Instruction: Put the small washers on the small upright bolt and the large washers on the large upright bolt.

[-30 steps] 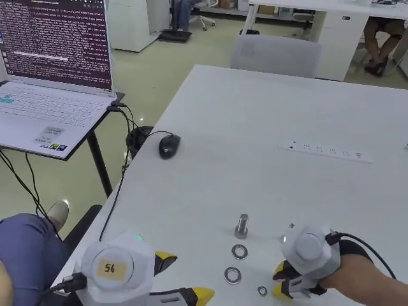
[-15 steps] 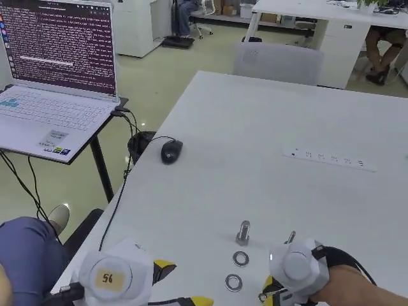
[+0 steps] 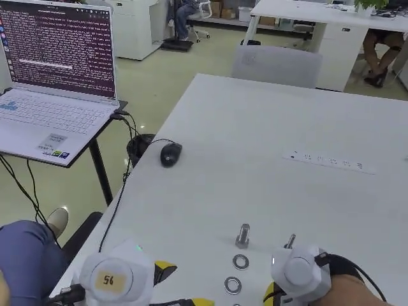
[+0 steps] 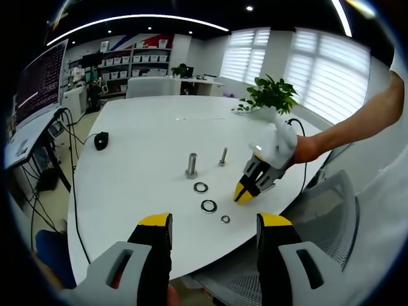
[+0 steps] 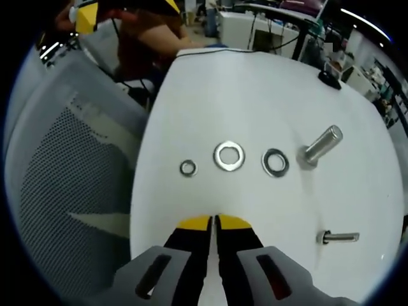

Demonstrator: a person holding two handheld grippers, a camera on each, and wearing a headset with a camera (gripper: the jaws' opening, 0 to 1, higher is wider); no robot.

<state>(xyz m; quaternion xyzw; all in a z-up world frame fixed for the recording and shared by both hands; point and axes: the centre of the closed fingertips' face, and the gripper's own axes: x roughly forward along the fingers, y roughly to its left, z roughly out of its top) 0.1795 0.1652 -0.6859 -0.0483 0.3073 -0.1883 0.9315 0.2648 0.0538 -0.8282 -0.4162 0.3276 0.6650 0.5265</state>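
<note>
Left tool: the left tool [image 4: 215,222] has its jaws set wide apart with nothing between them, and hangs at the near edge of the tabletop [image 4: 146,137].
Right tool: the right tool [image 5: 213,222] has its yellow tips pressed together and empty. It is low over the tabletop, just short of the row of washers (whether it touches the surface I cannot tell).
Small washer: the small washer [image 5: 187,167] lies flat at the end of the row, ahead of the right tool's tips and apart from them.
Large washers: the first large washer [image 5: 229,156] lies just beside the small one. The second large washer [image 5: 275,162] comes next, close to the foot of the large bolt. Both lie flat.
Bolts: the large bolt [image 5: 320,146] and the small bolt [image 5: 338,238] stand upright, near each other, with bare shafts.
Handling: the washers look like thin metal rings, so probably light, stiff and apt to skate on the smooth tabletop.
Where to take hold: probably across the outer rim, tips on opposite edges, and the right tool would have to open first.
Risk: a flat ring may slide away or flip out of the tips.
</note>
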